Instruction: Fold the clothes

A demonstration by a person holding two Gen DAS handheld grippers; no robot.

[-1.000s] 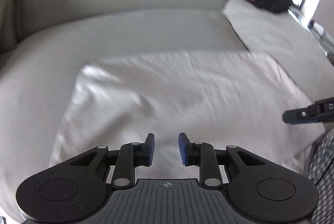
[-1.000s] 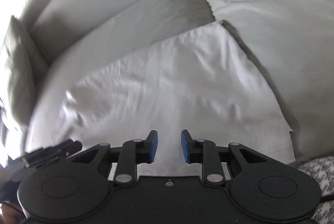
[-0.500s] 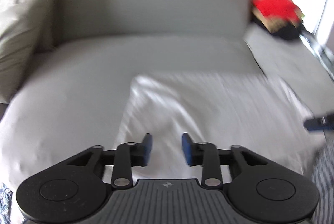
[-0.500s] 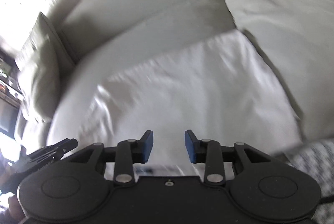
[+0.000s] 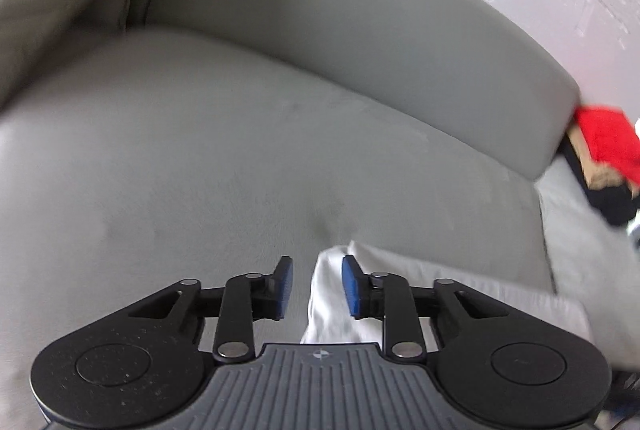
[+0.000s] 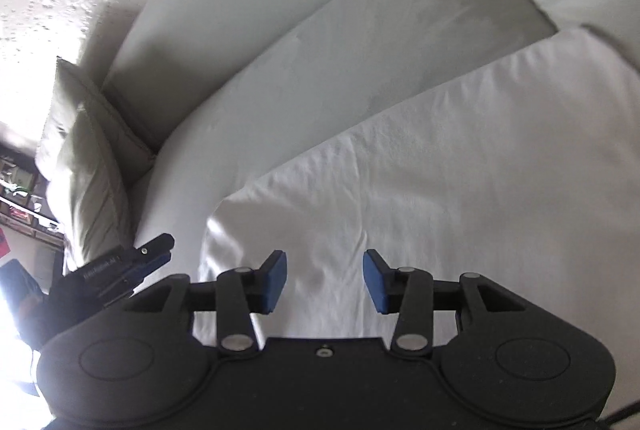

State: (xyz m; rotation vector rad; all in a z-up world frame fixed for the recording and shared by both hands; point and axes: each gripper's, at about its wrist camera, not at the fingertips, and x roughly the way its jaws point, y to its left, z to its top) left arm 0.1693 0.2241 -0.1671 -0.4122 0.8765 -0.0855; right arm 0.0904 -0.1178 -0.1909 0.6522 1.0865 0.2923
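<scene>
On the grey sofa seat (image 5: 200, 157) lies a white garment (image 6: 460, 169), spread flat and wrinkled, reaching toward the seam where the seat meets the next cushion at the right. In the left wrist view only its left corner (image 5: 332, 294) shows, rising in a soft fold between the blue pads of the left hand-held gripper (image 5: 316, 290); the jaws stand apart with a gap either side of the cloth, gripping nothing. The right hand-held gripper (image 6: 324, 282) hovers over the garment's near edge, jaws wide apart and empty. In the right wrist view the left hand-held gripper's tip (image 6: 132, 262) shows just beyond the garment's left edge. A pillow (image 6: 80, 165) leans at the sofa's left end. At the far right end of the backrest sits a pile of clothes, red on top (image 5: 608, 137), black beneath.
</scene>
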